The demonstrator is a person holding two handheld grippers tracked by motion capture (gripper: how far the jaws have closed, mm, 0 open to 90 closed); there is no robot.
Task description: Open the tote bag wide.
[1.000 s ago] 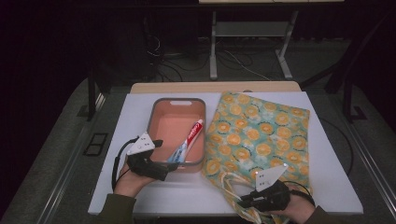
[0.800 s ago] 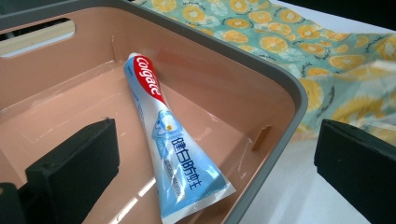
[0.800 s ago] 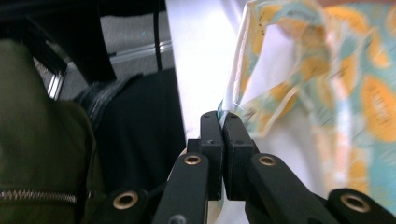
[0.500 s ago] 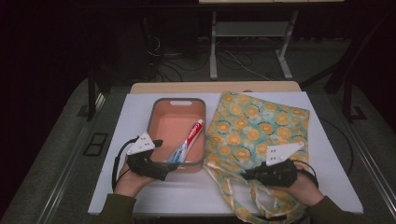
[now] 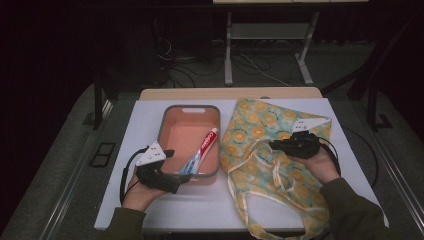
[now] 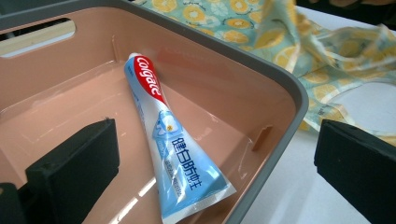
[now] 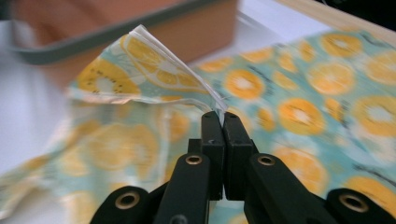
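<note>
The right claw [image 5: 274, 145] is pressed together on a fold of the turquoise cloth tote bag printed with orange slices [image 5: 280, 150], pinching the fabric edge between its black jaws; in the right gripper view the pinched cloth [image 7: 154, 65] rises from the jaw tips in a lifted peak above the rest of the bag. The bag lies spread on the right half of the white counter [image 5: 150, 115], just beside the basin, with its pale handles looping toward the near edge.

The left claw [image 5: 181, 167] is spread wide at the near rim of the salmon-pink plastic basin with a grey rim [image 5: 187, 107]. In the left gripper view one jaw sits inside the basin and the other outside its wall, neither pad touching anything. A blue, white and red toothpaste tube [image 6: 168, 140] lies slantwise on the basin floor [image 6: 56, 112], between the jaws but clear of them, its flat crimped end nearest the claw.
</note>
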